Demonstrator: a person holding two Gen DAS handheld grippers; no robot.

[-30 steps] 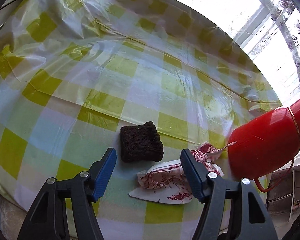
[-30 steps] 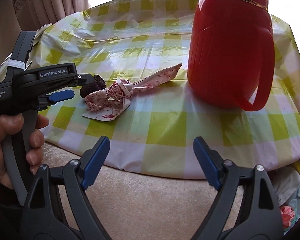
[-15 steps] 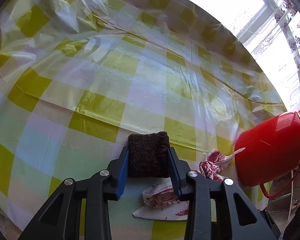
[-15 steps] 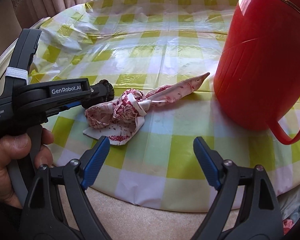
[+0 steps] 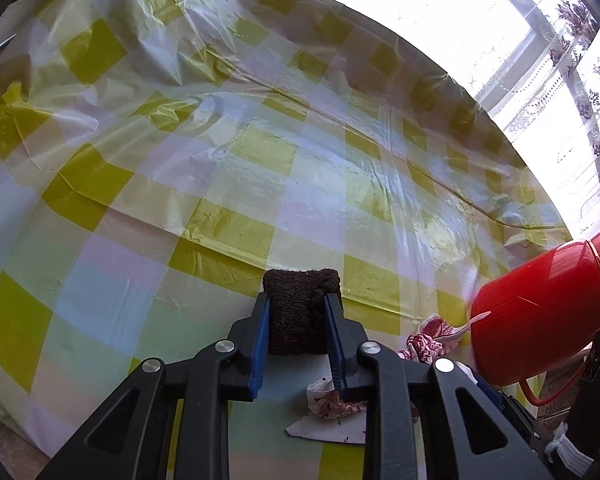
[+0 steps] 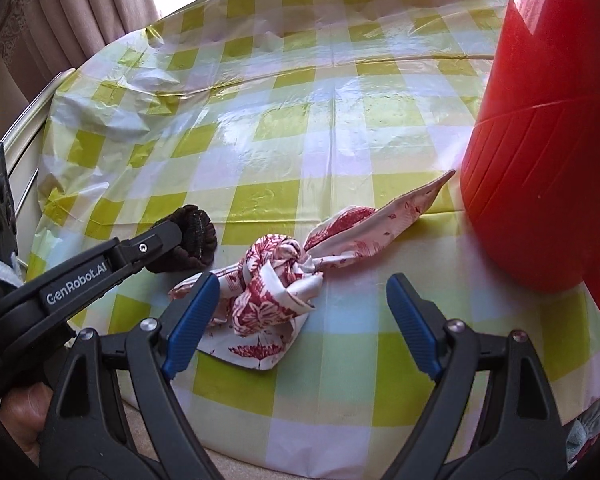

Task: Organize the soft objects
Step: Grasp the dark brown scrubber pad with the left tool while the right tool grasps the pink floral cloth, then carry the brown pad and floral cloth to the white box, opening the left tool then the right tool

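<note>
Closed left gripper [image 5: 296, 332] from wide open around dark knitted piece [image 5: 300, 308], jaws closing, pads pressing its sides. Brought right gripper [image 6: 300, 320] nearer over red-patterned cloth [image 6: 284, 280], jaws wide.

One knit piece [image 5: 298, 312], one cloth [image 6: 284, 276], one jug [image 6: 548, 140].

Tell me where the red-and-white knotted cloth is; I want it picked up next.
The knotted cloth lies on the checked tablecloth near the table's front edge in the right wrist view, between the dark knitted piece and the red jug.
</note>
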